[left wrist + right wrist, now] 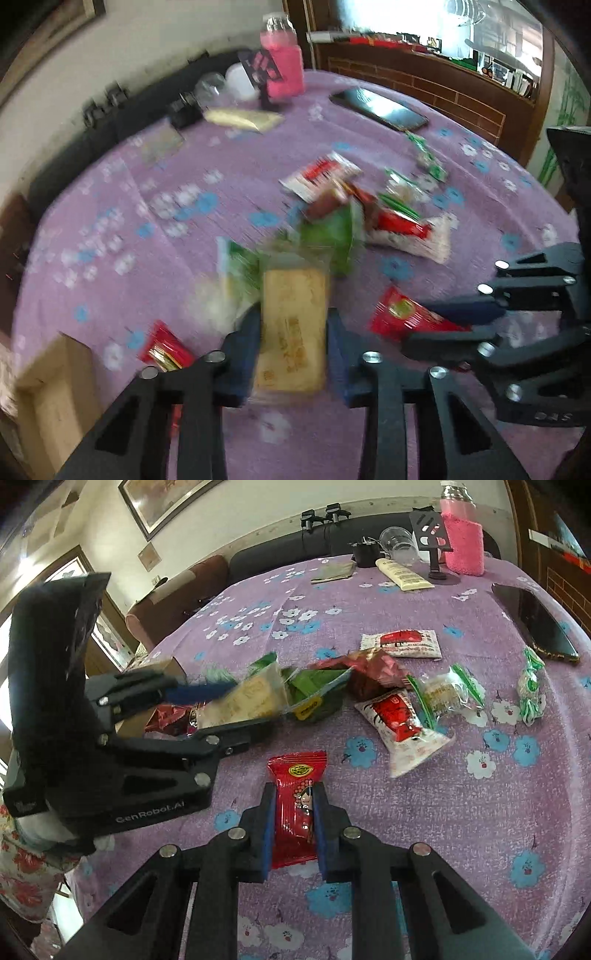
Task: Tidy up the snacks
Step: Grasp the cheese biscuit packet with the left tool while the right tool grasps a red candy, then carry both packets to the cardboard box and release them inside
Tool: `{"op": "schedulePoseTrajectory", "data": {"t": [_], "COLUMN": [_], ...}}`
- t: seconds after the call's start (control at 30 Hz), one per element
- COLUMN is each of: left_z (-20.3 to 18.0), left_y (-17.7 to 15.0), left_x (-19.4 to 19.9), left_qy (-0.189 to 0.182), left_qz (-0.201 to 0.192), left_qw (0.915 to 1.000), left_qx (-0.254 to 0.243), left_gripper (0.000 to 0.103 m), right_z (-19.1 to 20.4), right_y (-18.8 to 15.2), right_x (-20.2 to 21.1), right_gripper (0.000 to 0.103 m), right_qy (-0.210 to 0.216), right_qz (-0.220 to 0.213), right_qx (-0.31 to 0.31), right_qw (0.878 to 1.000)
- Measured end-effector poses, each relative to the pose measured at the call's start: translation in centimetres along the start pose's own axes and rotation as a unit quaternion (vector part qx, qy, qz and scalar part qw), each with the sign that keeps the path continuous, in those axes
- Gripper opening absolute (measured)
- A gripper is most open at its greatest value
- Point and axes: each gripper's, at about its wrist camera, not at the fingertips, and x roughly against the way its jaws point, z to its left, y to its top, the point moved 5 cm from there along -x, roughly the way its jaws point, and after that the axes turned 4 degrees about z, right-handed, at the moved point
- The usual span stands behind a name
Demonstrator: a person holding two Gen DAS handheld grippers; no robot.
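Left fingers (291,332): closed onto a tan biscuit packet (291,328), pads pressing both long edges; the view is blurred.
Right fingers (293,829): clamped tight on a red snack packet (295,808), its top sticking out beyond the tips, low over the purple flowered counter (480,830).
Left gripper seen from the right view: at mid-left, carrying the tan packet beside a cardboard box (55,398), which sits at the counter's near-left edge.
Step in hand: both packets look gripped, so this is likely the carry stage of sorting.
Next move: probably take each packet to its place, perhaps the box, and let go only once over it; keep the two grippers apart.
Snacks left in the middle: a loose heap (369,679).
Count, right view: two white-and-red packets, two clear green-striped packets, at least one green packet, one dark red packet; exact total unclear where they overlap.
Red packets by the box: one (166,350) visible, maybe more.
Far side: one pink bottle (461,535), one phone (535,624), one tube (404,574), one clear cup (397,541).
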Motion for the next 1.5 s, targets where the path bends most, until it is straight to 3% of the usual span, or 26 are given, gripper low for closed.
{"op": "schedulePoseTrajectory", "data": {"t": [0.23, 0.37, 0.43, 0.5, 0.73, 0.9, 1.0, 1.07, 1.27, 1.5], "left_z": [-0.2, -0.4, -0.6, -0.8, 0.8, 4.7, 7.8, 10.7, 17.3, 20.4], "left_y": [-2.5, -2.4, -2.0, -2.0, -3.9, -7.2, -9.9, -12.4, -19.8, -24.3], "left_x": [0.9, 0.2, 0.0, 0.1, 4.4, 10.9, 14.0, 15.5, 16.3, 15.0], "left_qy": [-0.02, -0.008, -0.006, -0.008, -0.026, -0.023, 0.004, 0.042, 0.087, 0.111], "left_qz": [0.006, -0.001, -0.004, -0.001, -0.039, -0.092, -0.114, -0.115, -0.1, -0.071], "left_qw": [0.9994, 0.999, 0.9989, 0.9987, 0.9931, 0.98, 0.9708, 0.9621, 0.9307, 0.914], "left_qx": [0.029, 0.044, 0.045, 0.05, 0.108, 0.175, 0.211, 0.243, 0.341, 0.384], "left_gripper": [0.035, 0.048, 0.048, 0.035, 0.034, 0.035, 0.035, 0.035, 0.035, 0.035], "right_z": [0.1, 0.1, 0.1, 0.1, 0.2, 0.4, 2.2, 4.5, 14.4, 24.1], "right_y": [-0.1, -0.1, -0.1, -0.1, 0.0, 0.3, 0.9, 1.5, 3.0, 2.2], "right_x": [0.0, 0.1, 0.1, 0.1, 0.4, 1.2, 2.5, 3.3, 2.5, -3.8], "right_gripper": [0.017, 0.017, 0.017, 0.017, 0.017, 0.017, 0.017, 0.017, 0.017, 0.018], "right_qy": [-0.001, 0.0, 0.002, 0.001, -0.017, -0.008, 0.014, 0.029, 0.095, 0.137], "right_qz": [-0.001, 0.0, -0.001, -0.003, -0.016, -0.022, -0.029, -0.034, -0.011, 0.055], "right_qx": [0.0, 0.0, -0.001, -0.001, 0.004, -0.011, -0.013, 0.0, 0.059, 0.094], "right_qw": [1.0, 1.0, 1.0, 1.0, 1.0, 1.0, 0.999, 0.999, 0.994, 0.985]}}
